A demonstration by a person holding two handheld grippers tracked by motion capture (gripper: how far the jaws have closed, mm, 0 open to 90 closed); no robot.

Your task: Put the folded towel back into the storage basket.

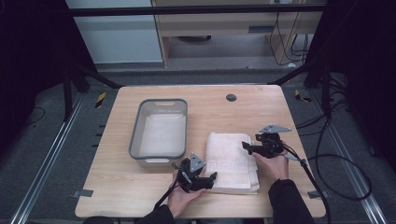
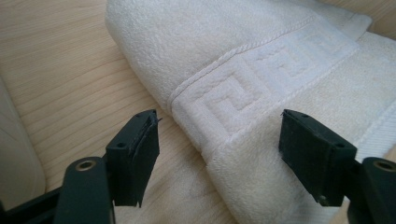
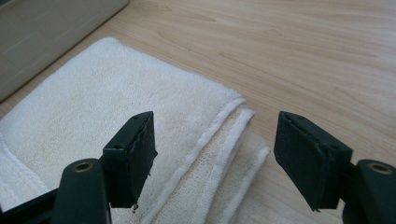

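Soft, light folded towel (image 1: 232, 162) beside grey bin (image 1: 135, 135); best pinched at edges. Left gripper (image 1: 211, 178), right gripper (image 1: 246, 146): jaws wide, empty.

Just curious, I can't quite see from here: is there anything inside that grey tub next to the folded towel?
The grey tub shows a pale bare floor in the high view, with nothing lying in it. Its near wall hides a thin strip of that floor. The folded white towel lies outside it, on the wooden table.
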